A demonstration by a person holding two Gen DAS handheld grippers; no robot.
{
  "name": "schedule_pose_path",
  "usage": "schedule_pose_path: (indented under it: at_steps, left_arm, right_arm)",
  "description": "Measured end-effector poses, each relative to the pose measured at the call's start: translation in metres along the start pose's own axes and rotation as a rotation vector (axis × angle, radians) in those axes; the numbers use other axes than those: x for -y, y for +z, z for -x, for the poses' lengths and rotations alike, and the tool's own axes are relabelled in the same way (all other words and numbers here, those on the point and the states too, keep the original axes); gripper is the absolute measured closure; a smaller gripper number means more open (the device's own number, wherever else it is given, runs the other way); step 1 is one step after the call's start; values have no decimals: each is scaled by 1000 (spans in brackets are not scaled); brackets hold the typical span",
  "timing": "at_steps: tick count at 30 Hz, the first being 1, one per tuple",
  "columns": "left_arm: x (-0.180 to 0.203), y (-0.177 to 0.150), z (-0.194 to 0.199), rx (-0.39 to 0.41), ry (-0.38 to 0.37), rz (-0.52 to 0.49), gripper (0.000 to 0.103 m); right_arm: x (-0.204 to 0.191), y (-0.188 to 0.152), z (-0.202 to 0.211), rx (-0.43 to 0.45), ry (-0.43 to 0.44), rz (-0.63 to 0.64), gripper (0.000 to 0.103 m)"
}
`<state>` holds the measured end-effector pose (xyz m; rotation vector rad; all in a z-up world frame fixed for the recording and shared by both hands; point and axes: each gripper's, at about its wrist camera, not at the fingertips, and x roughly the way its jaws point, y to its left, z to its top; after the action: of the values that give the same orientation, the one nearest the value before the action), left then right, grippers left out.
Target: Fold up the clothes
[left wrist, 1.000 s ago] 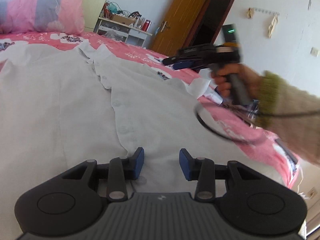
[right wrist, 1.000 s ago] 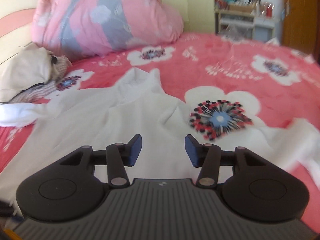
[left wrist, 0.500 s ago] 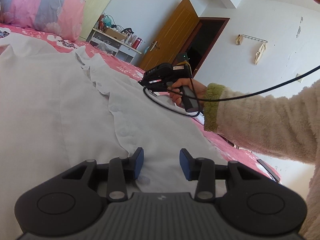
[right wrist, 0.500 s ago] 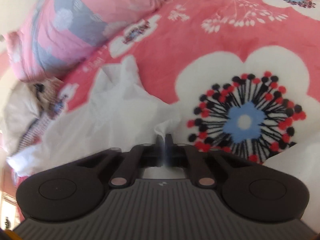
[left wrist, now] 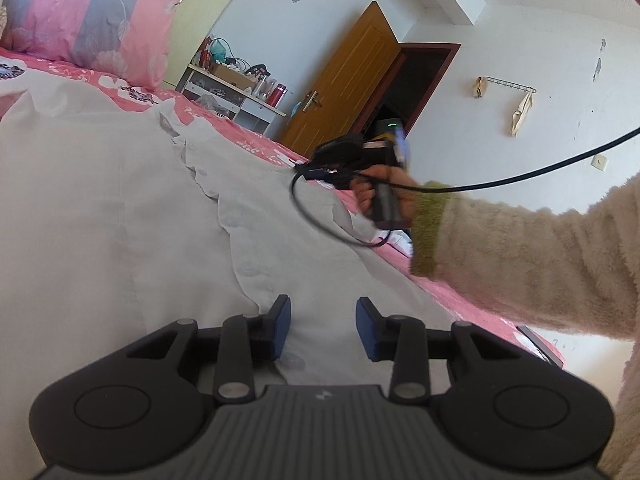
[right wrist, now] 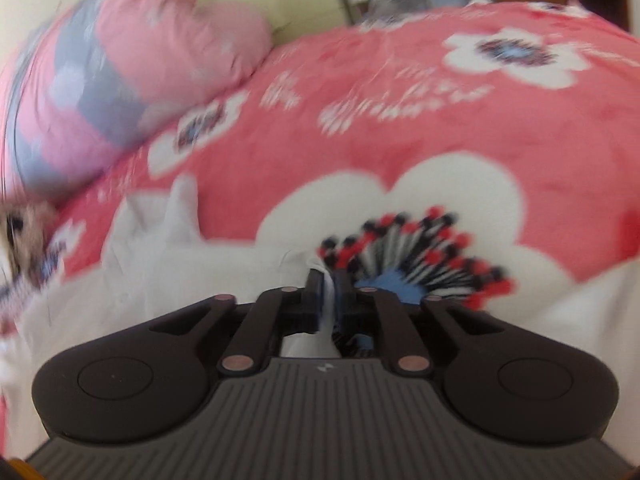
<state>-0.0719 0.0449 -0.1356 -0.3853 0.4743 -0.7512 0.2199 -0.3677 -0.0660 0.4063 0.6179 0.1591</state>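
Observation:
A white button-up shirt [left wrist: 120, 216] lies spread front-up on the bed, collar toward the pillow. My left gripper [left wrist: 323, 326] stands open just above the shirt's lower front, nothing between its blue pads. In the right wrist view, which is blurred, my right gripper [right wrist: 329, 292] is shut on a pinch of the white shirt [right wrist: 168, 248] at its edge. The same right gripper [left wrist: 348, 160] shows in the left wrist view, held by a hand in a fuzzy beige sleeve [left wrist: 532, 264] above the shirt's far side.
The bed has a pink floral cover [right wrist: 400, 92]. A pink and grey quilt [left wrist: 88, 12] is piled at the head. A black cable [left wrist: 520, 178] runs from the right gripper. A white shelf unit [left wrist: 236, 96] and a brown door [left wrist: 344, 76] stand behind.
The right gripper closed on the shirt's edge and has lifted slightly, pulling fabric up. The left gripper stayed open over the shirt's lower front, only tilting a little.

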Motion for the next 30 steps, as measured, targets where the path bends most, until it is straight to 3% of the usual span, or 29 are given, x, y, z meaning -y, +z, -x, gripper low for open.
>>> schedule_pose_path:
  at_steps: [2, 4, 5, 8, 11, 13, 17, 21, 25, 26, 27, 28, 30]
  left_arm:
    - [0, 0, 0, -1, 2, -2, 65]
    - [0, 0, -1, -3, 5, -3, 65]
    - [0, 1, -1, -4, 7, -4, 65]
    - [2, 1, -2, -8, 16, -10, 65]
    - [4, 2, -3, -18, 31, -20, 65]
    - [7, 2, -4, -29, 48, -31, 65]
    - [15, 4, -7, -56, 89, -69, 65]
    - [21, 4, -9, -71, 120, -100, 65]
    - [26, 5, -10, -86, 140, -118, 65]
    - [26, 6, -11, -92, 144, -116, 65]
    - [27, 7, -11, -98, 147, -114, 65]
    - [27, 8, -11, -105, 150, -110, 65]
    - [27, 10, -9, -117, 152, -98, 65]
  right_arm:
    - [6, 4, 25, 52, 8, -52, 72]
    - [18, 4, 78, 113, -32, -77, 56]
    - [24, 4, 106, 144, -54, -88, 53]
    - [52, -11, 170, 167, -170, -161, 50]
    - [88, -34, 195, 116, -250, -274, 50]
    - [110, -48, 200, 103, -266, -370, 50]
    - [132, -62, 181, 129, -139, -539, 50]
    - [127, -45, 138, 128, -93, -537, 48]
    - [132, -28, 93, 102, -198, -533, 44]
    - [135, -26, 85, 101, -218, -538, 48]
    - [137, -26, 78, 100, -224, -540, 71]
    - [139, -26, 77, 109, -228, -555, 102]
    - [138, -25, 83, 156, -229, -569, 102]
